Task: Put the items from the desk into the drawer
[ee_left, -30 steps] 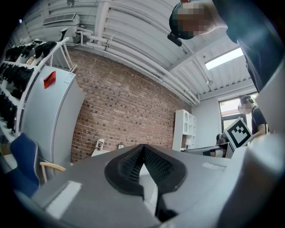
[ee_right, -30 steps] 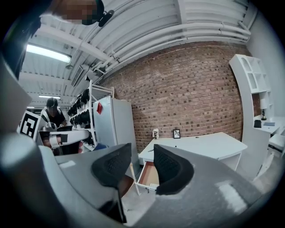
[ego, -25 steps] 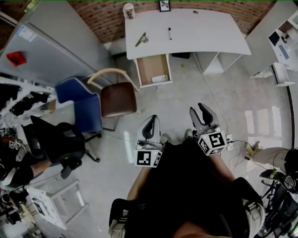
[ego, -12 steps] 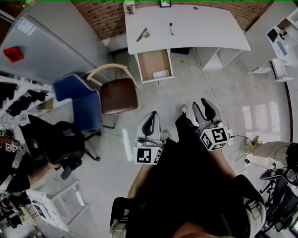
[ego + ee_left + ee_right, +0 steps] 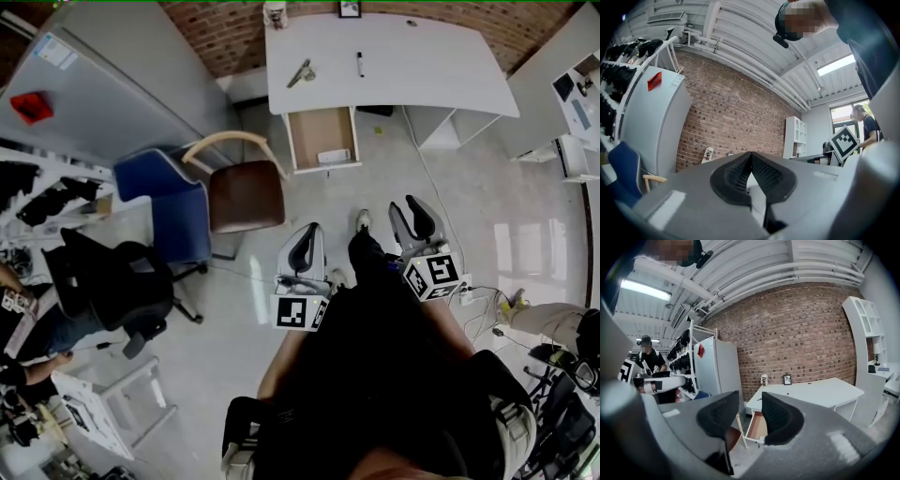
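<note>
Facing the bench (image 5: 422, 70) and open drawer (image 5: 322, 131) at twelve o'clock, the left claw (image 5: 302, 244) is clenched empty, the right claw (image 5: 413, 214) released, its jaws just narrowed, nothing between.

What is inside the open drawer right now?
The drawer shows a bare brown bottom with one small pale thing near its front edge, too small to identify. Its back end is covered by the desk top, so anything there is hidden.
</note>
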Demonstrator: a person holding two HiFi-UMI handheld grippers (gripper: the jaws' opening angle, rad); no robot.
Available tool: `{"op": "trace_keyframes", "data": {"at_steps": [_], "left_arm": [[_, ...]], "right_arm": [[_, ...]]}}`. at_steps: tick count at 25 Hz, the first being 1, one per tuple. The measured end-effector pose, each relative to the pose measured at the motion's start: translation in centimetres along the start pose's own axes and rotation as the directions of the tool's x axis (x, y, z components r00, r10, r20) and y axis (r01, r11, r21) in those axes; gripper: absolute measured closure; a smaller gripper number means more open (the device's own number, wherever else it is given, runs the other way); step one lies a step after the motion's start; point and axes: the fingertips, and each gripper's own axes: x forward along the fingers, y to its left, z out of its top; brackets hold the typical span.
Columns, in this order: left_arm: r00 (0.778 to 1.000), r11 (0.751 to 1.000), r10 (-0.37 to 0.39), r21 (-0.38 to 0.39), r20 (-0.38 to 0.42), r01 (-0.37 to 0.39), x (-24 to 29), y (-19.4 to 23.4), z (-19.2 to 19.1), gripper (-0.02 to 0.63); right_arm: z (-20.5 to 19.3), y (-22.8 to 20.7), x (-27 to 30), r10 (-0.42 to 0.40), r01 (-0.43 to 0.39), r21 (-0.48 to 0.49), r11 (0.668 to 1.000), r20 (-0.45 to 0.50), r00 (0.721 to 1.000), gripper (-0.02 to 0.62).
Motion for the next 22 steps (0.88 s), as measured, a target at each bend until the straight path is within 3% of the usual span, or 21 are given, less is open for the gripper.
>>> {"op": "trace_keyframes", "data": {"at_steps": [13,22], "left_arm": [[0.999,1.0,0.03,-0.006,-0.043,-0.03,11.5,3.6,-0.2,0.6],[0.997,0.997,0.075,-0.018,-0.034,-0.075,20.8,4.4,0.6,0.598]], "right_arm": [[2.2,-7.0,10.3,0.018,-0.017,0.02,1.0,-0.031,0.999,0.442],[3.9,-12.7,17.6,0.086,-0.086,0.009,0.996,-0.07,0.994,0.442]]}}
